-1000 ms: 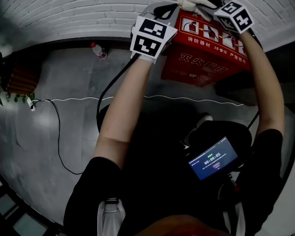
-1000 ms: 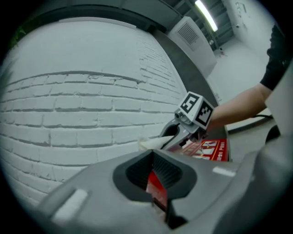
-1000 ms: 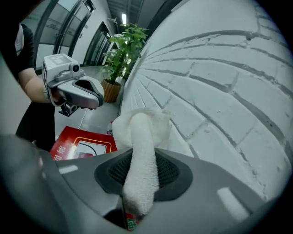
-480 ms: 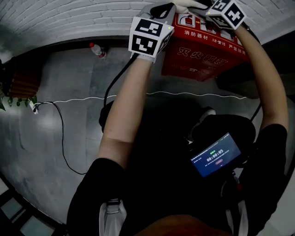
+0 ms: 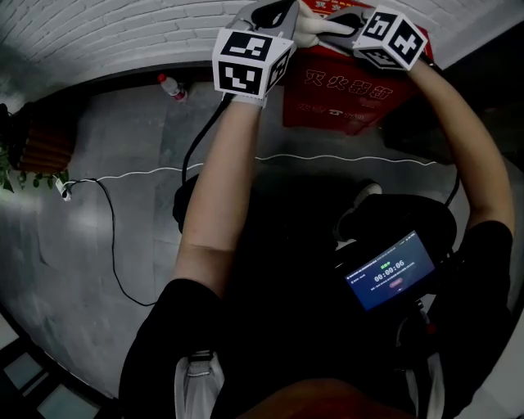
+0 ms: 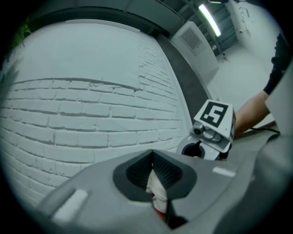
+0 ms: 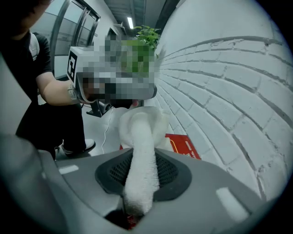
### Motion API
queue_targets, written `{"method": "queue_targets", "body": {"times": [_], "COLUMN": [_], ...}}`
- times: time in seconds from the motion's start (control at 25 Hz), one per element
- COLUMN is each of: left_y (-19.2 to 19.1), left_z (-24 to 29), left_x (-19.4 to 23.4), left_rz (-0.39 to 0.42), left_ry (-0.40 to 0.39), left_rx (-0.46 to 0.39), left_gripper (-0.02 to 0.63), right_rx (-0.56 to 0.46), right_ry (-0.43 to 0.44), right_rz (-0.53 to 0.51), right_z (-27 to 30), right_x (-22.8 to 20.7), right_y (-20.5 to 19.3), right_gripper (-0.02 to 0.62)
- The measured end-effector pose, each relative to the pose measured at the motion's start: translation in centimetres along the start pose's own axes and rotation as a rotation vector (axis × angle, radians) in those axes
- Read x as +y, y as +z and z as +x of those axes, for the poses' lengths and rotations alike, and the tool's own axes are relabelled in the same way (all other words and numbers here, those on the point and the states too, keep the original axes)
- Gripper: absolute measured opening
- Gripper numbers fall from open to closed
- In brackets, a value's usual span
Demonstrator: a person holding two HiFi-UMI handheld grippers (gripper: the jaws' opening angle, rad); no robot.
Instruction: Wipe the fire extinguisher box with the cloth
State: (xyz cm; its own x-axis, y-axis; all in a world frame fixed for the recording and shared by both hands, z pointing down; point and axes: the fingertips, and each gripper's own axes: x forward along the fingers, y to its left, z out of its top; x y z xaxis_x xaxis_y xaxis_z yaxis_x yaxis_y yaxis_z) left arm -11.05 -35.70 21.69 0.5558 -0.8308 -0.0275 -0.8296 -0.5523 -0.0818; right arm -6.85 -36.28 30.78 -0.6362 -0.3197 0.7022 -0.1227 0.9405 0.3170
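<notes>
The red fire extinguisher box (image 5: 344, 90) stands on the floor against the white brick wall, at the top of the head view. A white cloth (image 5: 315, 26) is stretched over its top between my two grippers. My left gripper (image 5: 274, 12) is shut on one end of the cloth (image 6: 155, 192). My right gripper (image 5: 344, 20) is shut on the other end, and that cloth (image 7: 142, 155) runs forward as a thick roll between the jaws. A corner of the red box (image 7: 181, 146) shows past it. The box's top is mostly hidden by the marker cubes.
A plastic bottle with a red cap (image 5: 173, 88) lies by the wall to the left of the box. A white cable (image 5: 123, 174) and a black cable (image 5: 192, 151) cross the grey floor. A potted plant (image 5: 33, 143) stands at far left. A lit screen (image 5: 389, 278) hangs at the person's chest.
Both grippers have shifted a little to the left with the cloth held between them. The box now sits higher in the head view and more of it is covered.
</notes>
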Motion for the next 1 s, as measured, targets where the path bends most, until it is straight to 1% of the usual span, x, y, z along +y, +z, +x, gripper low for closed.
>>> {"method": "queue_targets", "body": {"times": [0.08, 0.2, 0.4, 0.52, 0.64, 0.8, 1.0], "left_y": [0.3, 0.8, 2.4, 3.0, 3.9, 4.1, 3.7], "left_z": [-0.7, -1.4, -2.6, -3.4, -3.9, -3.8, -2.5], "left_x": [-0.6, -1.5, -2.5, -3.0, -3.1, -3.3, -4.3], "left_rz": [0.002, -0.018, -0.044, -0.077, -0.119, -0.115, -0.127], "left_ry": [0.007, 0.018, 0.049, 0.056, 0.047, 0.036, 0.010], "left_rx": [0.000, -0.010, -0.051, -0.070, -0.099, -0.100, -0.090], "left_gripper": [0.000, 0.000, 0.000, 0.000, 0.000, 0.000, 0.000], "right_rx": [0.000, 0.004, 0.007, -0.014, -0.051, -0.060, -0.033], "right_ry": [0.010, 0.019, 0.020, -0.046, -0.112, -0.174, -0.273], "right_rz": [-0.001, -0.003, -0.017, -0.023, 0.011, 0.049, 0.064], "right_z": [-0.3, -0.8, -1.2, -2.7, -5.8, -9.5, -13.3], "right_x": [1.4, 3.0, 3.8, 3.4, 2.1, -0.1, -3.6], "right_y": [0.0, 0.1, 0.0, 0.5, 0.5, -0.1, -2.3], "right_gripper": [0.095, 0.095, 0.097, 0.101, 0.101, 0.101, 0.103]}}
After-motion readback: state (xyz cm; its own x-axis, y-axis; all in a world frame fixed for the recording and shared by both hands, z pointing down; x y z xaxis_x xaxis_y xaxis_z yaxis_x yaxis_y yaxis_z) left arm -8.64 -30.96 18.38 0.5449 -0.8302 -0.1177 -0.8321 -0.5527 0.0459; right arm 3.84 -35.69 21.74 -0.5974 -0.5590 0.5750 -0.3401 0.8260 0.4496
